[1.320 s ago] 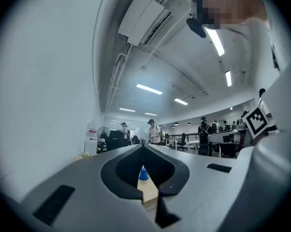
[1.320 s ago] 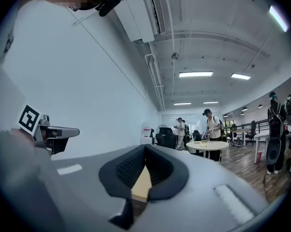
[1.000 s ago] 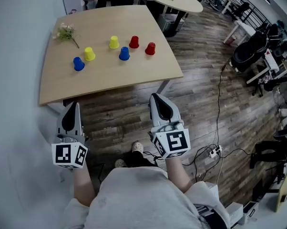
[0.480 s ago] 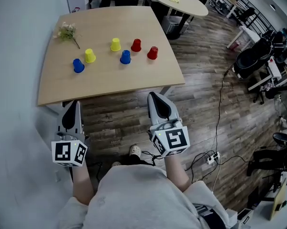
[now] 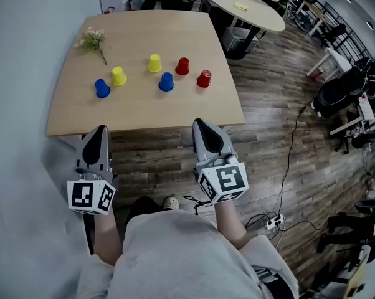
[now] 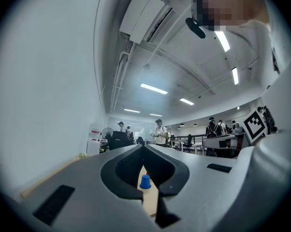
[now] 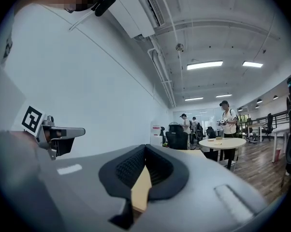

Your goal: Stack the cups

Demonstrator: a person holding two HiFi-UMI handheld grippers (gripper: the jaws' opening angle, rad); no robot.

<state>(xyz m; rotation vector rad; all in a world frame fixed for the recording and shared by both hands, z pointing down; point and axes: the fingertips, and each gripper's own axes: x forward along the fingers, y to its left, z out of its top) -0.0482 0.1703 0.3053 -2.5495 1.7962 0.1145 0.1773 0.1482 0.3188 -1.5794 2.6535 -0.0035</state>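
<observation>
Six small cups stand on the light wooden table: a blue cup, a yellow cup, a second yellow cup, a second blue cup, a red cup and a second red cup. All stand apart, none stacked. My left gripper and right gripper hover level at the table's near edge, both shut and empty. In the left gripper view one blue cup shows through the notch below the closed jaws. The right gripper view shows only a strip of table.
A dried flower sprig lies at the table's far left corner. A round white table stands beyond the far right corner. Cables and a power strip lie on the wood floor to my right. Office chairs stand further right.
Both grippers and the person have moved forward toward the table; the table's near edge now sits just ahead of the fingertips. The cups have not moved.
</observation>
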